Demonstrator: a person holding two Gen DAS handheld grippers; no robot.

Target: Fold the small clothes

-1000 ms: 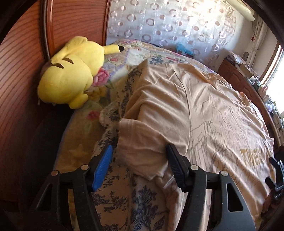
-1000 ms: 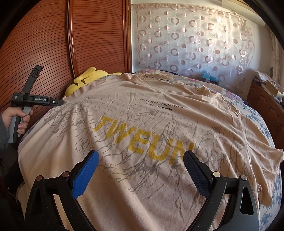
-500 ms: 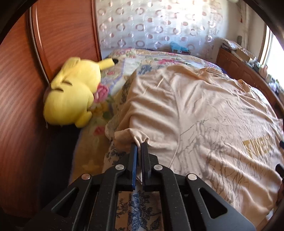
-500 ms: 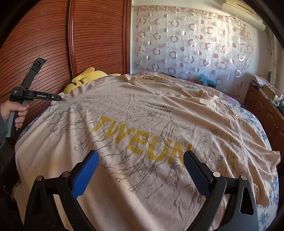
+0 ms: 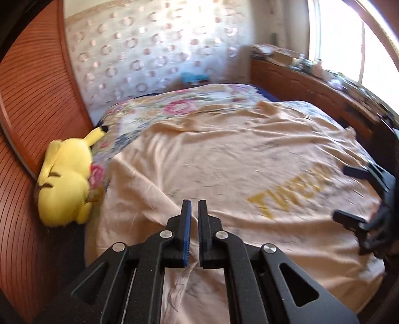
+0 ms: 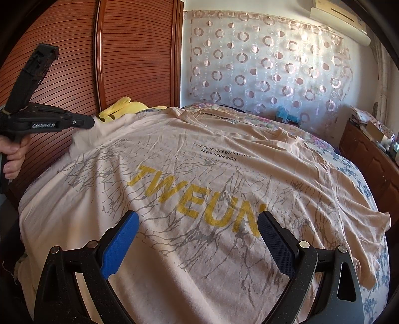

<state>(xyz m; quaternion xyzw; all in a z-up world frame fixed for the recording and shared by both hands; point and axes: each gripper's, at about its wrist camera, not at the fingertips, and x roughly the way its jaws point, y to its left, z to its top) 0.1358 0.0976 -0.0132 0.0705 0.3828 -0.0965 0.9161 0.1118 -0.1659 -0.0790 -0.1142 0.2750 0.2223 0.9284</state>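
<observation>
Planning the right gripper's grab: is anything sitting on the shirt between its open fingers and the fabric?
Nothing visible does. The right gripper hangs open directly over the bare printed T-shirt. The left gripper is shut on the sleeve at the far left, and the yellow plush lies off the shirt beside the wardrobe.

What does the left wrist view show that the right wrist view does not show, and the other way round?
Only the left wrist view shows the whole yellow plush toy beside the wooden headboard, the bright window, and the left gripper shut on the T-shirt's sleeve.

Only the right wrist view shows the small black printed lines, the air conditioner, and the hand gripping the left tool.

Both show the beige T-shirt with yellow letters, the circle-pattern curtain, and the open right gripper.
</observation>
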